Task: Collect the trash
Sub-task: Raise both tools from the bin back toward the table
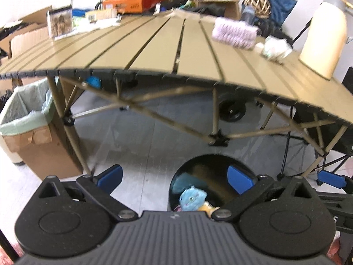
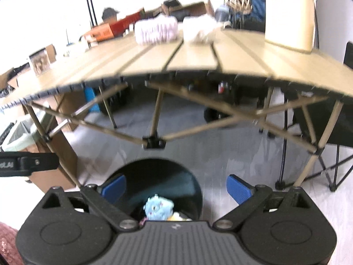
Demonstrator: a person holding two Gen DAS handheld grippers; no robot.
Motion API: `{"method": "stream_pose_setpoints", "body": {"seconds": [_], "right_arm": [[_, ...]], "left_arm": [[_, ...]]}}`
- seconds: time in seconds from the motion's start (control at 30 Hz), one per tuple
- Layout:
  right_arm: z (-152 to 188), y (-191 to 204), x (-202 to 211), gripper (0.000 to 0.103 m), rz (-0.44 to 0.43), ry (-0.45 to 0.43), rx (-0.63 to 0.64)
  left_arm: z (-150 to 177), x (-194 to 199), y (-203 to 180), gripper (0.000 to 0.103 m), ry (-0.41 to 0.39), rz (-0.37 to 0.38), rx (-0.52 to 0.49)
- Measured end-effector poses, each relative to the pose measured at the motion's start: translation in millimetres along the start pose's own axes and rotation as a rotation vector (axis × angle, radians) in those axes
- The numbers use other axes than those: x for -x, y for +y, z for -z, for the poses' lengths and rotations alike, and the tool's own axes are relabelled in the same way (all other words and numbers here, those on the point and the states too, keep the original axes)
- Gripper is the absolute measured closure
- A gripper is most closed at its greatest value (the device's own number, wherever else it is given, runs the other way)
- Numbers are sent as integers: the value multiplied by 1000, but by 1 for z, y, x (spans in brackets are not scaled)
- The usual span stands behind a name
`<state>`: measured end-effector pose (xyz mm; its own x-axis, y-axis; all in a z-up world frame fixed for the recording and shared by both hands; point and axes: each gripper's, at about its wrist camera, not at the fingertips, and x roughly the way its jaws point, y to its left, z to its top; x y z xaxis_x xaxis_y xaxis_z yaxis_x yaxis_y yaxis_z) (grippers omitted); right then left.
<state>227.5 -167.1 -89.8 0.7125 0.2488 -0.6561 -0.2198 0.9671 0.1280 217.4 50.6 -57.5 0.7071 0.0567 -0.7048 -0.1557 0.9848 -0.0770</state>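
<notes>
Grippers, left gripper and right gripper, hang spread and empty over my black bin, so next I reach for the crumpled white wad on the table.

A bin stands on the floor before the counter, with wrappers in it. A lined box stands left, by the counter's leg. On the counter, a roll lies far right, a wad beside it, and a jug at the right edge. Boxes crowd the far left.
</notes>
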Motion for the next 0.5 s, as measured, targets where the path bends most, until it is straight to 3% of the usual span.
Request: {"method": "stream_pose_setpoints", "body": {"seconds": [0.33,0.5], "right_arm": [[-30,-31,54,0,-31,-308,-126],[-60,-36,52,0,-8,-378,-99]], "left_arm": [[-23,25,-15,0,-118,5,-13],[-45,23,-25,0,-143,11,-12]]}}
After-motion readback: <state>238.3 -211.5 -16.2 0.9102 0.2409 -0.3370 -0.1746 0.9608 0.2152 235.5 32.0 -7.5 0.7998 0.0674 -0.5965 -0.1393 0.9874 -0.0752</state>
